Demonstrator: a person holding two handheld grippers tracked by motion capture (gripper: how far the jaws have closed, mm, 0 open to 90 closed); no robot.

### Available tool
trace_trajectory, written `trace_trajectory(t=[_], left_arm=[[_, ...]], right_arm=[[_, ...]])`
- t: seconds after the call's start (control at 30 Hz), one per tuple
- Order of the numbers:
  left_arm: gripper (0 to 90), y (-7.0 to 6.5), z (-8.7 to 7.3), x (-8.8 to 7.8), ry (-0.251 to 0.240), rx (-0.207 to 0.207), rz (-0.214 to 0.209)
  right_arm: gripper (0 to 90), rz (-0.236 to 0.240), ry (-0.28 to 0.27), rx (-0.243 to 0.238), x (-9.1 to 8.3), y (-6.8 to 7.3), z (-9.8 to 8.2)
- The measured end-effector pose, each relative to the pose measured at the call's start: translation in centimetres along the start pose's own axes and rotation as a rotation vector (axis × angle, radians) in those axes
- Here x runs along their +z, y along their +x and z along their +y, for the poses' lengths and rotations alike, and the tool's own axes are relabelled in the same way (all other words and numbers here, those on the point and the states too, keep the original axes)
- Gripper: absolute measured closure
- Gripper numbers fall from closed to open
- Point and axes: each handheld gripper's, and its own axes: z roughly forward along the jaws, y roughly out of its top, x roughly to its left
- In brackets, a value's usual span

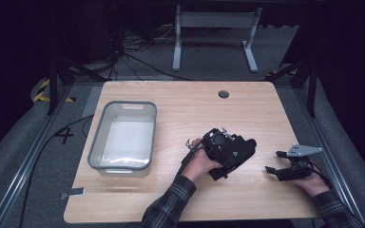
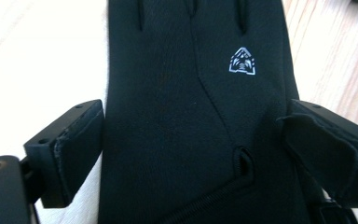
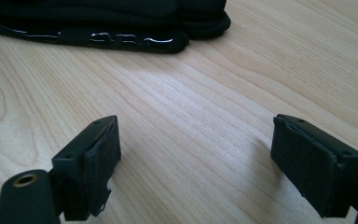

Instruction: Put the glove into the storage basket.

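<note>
Left gripper view: black glove (image 2: 186,121) lies lengthwise between spread, unclamped left gripper (image 2: 193,154) jaws; right gripper (image 3: 193,163) open, empty, farther off.

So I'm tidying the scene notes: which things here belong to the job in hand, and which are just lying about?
In the job:
- black glove, lying between the left tongs, whose jaws stand open on either side of it
- right tongs, open over bare wood

Lying about:
- grey bin, off to the left on the table

Matt black cloth glove (image 2: 186,116) lying between rough foam-padded fingers (image 2: 74,149); pale wood-grain tabletop (image 3: 205,121) showing slight sheen.
</note>
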Motion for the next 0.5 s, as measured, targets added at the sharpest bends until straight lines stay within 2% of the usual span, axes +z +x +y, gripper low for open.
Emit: trace_trajectory(t=[0.23, 0.43, 0.47, 0.5], left_arm=[[6.8, -0.07, -0.18, 0.17, 0.006, 0.004, -0.003], [20.1, -0.29, -0.15, -0.14, 0.008, 0.021, 0.002], [20.1, -0.23, -0.17, -0.21, -0.001, 0.028, -0.002], [25.9, -0.21, -0.18, -0.29, -0.003, 0.031, -0.007]], right_arm=[[15.4, 0.006, -0.001, -0.001, 0.05, 0.01, -0.01], [14.9, 0.008, 0.002, 0.001, 0.06, -0.01, 0.00], [14.8, 0.008, 0.002, 0.001, 0.06, -0.01, 0.00], [14.8, 0.008, 0.002, 0.001, 0.06, -0.01, 0.00]])
